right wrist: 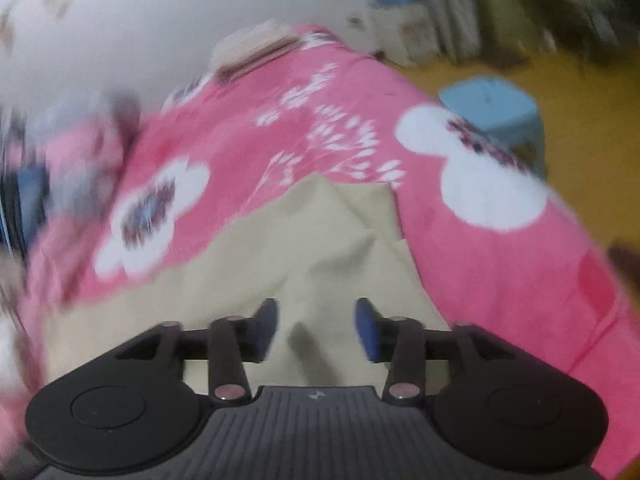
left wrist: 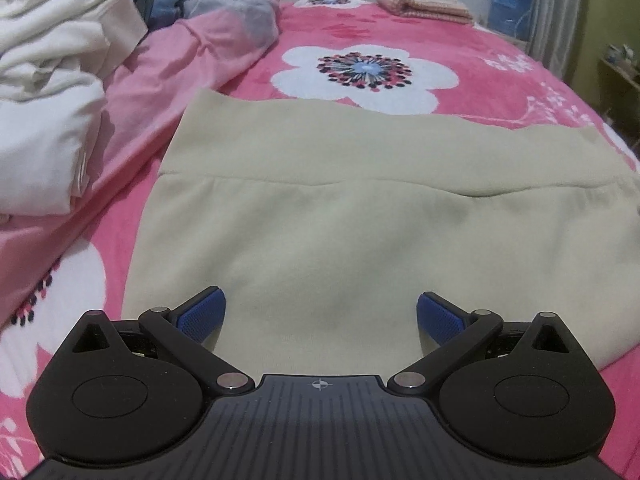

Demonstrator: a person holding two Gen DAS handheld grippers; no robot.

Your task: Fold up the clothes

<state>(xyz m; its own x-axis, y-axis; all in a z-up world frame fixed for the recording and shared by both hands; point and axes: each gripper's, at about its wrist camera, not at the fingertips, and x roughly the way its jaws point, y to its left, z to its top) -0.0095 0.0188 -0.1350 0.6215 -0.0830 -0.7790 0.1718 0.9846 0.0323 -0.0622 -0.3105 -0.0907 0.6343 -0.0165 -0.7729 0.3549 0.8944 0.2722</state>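
A pale beige garment [left wrist: 340, 220] lies flat on the pink flowered bedspread [left wrist: 460, 40], with a seam running across it. My left gripper [left wrist: 320, 316] hovers over its near edge, open wide, blue pads [left wrist: 204, 312] far apart with nothing between them. In the blurred right wrist view the same beige garment [right wrist: 304, 248] shows a rumpled, peaked corner near the bed's right side. My right gripper [right wrist: 316, 328] is over that cloth, open, pads [right wrist: 368, 328] apart and holding nothing.
A heap of white clothes [left wrist: 48, 112] lies at the left on a pink quilt [left wrist: 180, 52]. A folded striped cloth [left wrist: 420, 0] sits at the bed's far end. A light blue stool [right wrist: 496, 108] stands on the yellow floor beside the bed.
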